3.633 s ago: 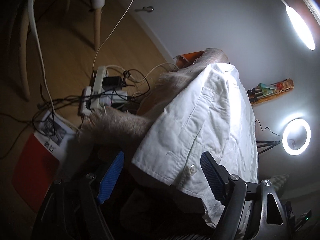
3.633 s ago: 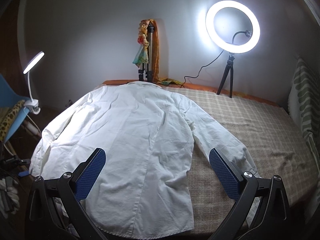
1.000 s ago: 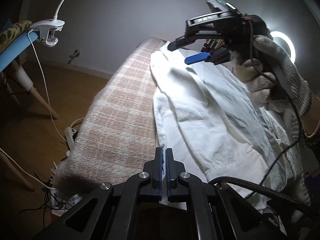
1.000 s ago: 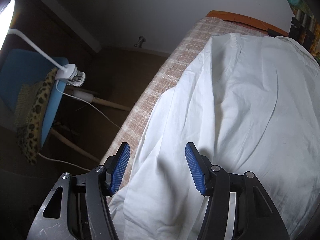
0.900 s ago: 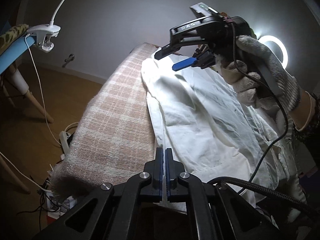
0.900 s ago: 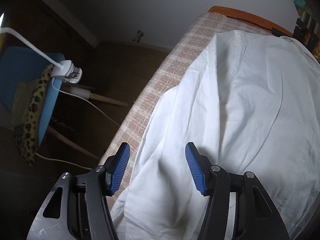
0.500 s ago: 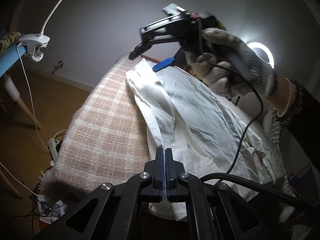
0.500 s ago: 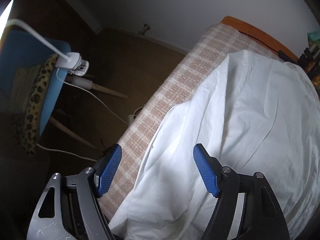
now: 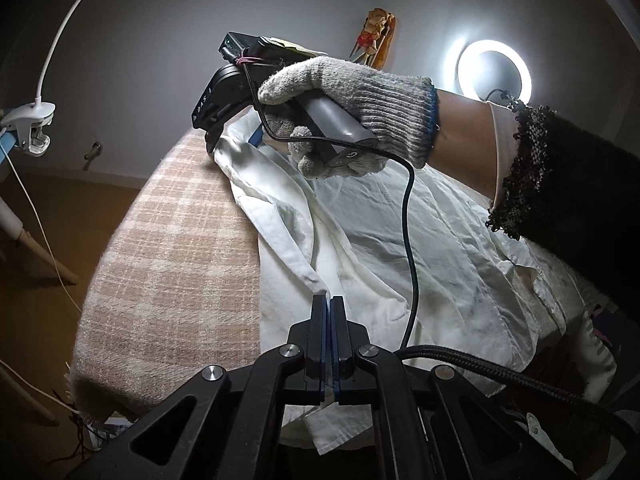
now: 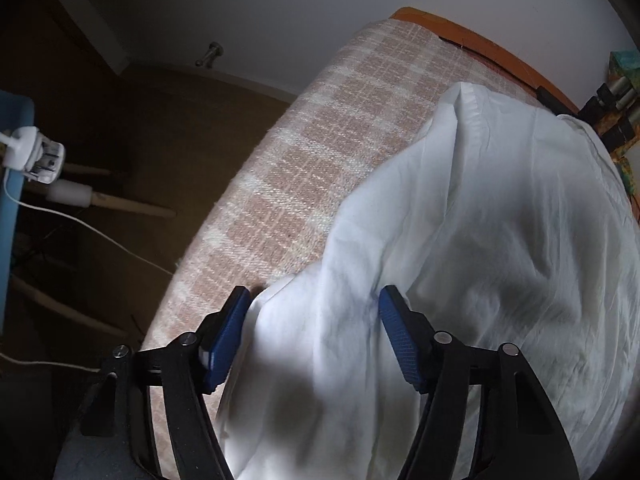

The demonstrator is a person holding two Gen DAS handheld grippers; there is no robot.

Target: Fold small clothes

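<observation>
— So, what does the garment look like from where you sit?

— I see a white shirt of thin, creased cotton, lying rumpled on the surface, which is covered with a coarse pink-and-cream checked blanket. One side edge is drawn up into a long ridge running away from my left tool.

— And that tool?

— Its blue pads are pressed together, clamped on a narrow fold at the shirt's edge. The hem hangs over the near edge of the surface.

— The right one?

— My right tool has its jaws apart, straddling a soft hump of the shirt; one pad rests at the cloth's edge, just by the blanket. From the left wrist view it sits at the far end of the ridge, held in a knitted grey glove. Whether the pads press the cloth there I can't quite tell; the glove hides them.

— Any bins or baskets?

— I can't make any out. A ring light glows by the wall, and a white clip lamp is clamped at the left.
</observation>
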